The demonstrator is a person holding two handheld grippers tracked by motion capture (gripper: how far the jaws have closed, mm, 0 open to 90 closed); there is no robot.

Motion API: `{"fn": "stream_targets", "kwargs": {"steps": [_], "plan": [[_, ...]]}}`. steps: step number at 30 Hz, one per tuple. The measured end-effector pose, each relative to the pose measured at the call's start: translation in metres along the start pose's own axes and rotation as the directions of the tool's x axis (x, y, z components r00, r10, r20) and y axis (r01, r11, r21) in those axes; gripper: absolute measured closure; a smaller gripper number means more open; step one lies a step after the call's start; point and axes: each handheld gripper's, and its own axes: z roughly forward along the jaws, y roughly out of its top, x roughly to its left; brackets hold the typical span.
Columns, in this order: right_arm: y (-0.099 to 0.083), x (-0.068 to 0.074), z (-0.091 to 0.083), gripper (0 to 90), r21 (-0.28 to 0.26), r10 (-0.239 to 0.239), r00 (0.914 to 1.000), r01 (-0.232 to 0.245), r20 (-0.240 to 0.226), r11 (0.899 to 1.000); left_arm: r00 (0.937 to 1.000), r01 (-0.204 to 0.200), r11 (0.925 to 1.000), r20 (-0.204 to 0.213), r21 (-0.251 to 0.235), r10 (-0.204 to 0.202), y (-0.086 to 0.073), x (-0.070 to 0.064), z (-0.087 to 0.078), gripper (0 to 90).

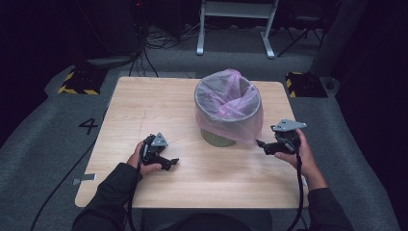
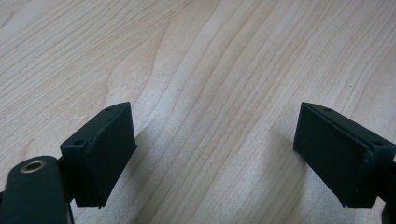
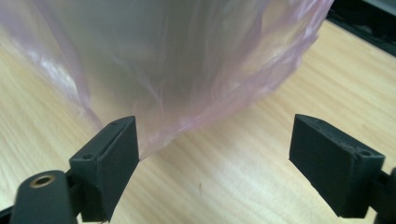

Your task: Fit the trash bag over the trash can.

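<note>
Nearest to us in the high view are our two dark sleeves, coming up from the bottom edge onto the wooden table (image 1: 144, 101). Our left hand (image 1: 139, 161) holds the left gripper (image 1: 169, 163) low over the bare wood, pointing toward the middle of the table, well apart from the bin. Our right hand (image 1: 300, 154) holds the right gripper (image 1: 262, 145) with its tips aimed at the hanging edge of the pink bag (image 1: 231, 103), just beside it. That bag lines a small round bin (image 1: 217, 138) standing a little behind the table's centre, and its plastic drapes loosely over the rim and down the outside.

From the left gripper view we see our own left gripper (image 2: 215, 154) with its jaws spread wide, nothing between them, and plain wood grain (image 2: 210, 56) beneath.

From the right gripper view we see our right gripper (image 3: 215, 158) likewise spread wide. The draped pink bag (image 3: 177, 60) hangs right ahead, and its lowest fold comes down to the inner edge of the left-hand jaw; we cannot tell whether it touches. The other jaw stands over bare tabletop (image 3: 243, 172).
</note>
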Motion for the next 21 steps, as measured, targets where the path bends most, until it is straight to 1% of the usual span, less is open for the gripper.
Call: {"fn": "stream_targets", "kwargs": {"steps": [1,6,8,10,12,14,18,21], "plan": [[-0.003,0.001,0.001,16.0,0.01,-0.009,1.0,0.009,0.004,1.0,1.0,-0.001,1.0,0.0,0.0,0.001,0.0,0.0,0.0,12.6],[-0.015,0.004,0.004,16.0,0.039,-0.015,0.9998,0.015,0.012,0.999,1.0,0.0,1.0,0.0,0.0,0.0,0.0,0.0,0.0,12.6],[-0.021,0.005,0.005,16.0,0.056,-0.013,0.9999,0.012,0.012,0.998,1.0,0.0,1.0,0.0,0.0,0.0,0.0,0.0,0.0,12.6],[-0.028,0.005,0.007,16.0,0.074,-0.009,0.9997,0.008,0.021,0.997,1.0,0.0,1.0,0.0,0.0,0.0,0.0,0.0,0.0,12.6],[-0.036,0.005,0.01,16.0,0.095,-0.002,0.9999,0.001,0.017,0.996,1.0,0.0,1.0,0.0,0.0,0.0,0.0,0.0,0.0,12.6],[-0.043,0.005,0.012,16.0,0.114,-0.003,0.9996,0.0,0.028,0.993,1.0,0.0,1.0,0.0,0.0,0.0,0.0,0.0,0.0,12.6],[-0.056,0.007,0.015,16.1,0.145,-0.001,0.9998,-0.002,0.02,0.989,1.0,0.0,1.0,0.0,0.0,0.0,0.0,0.0,0.0,12.6],[-0.063,0.007,0.014,16.1,0.151,0.009,0.9998,-0.011,0.015,0.989,1.0,0.0,1.0,0.0,0.0,0.0,0.0,0.0,0.0,12.6]]}}
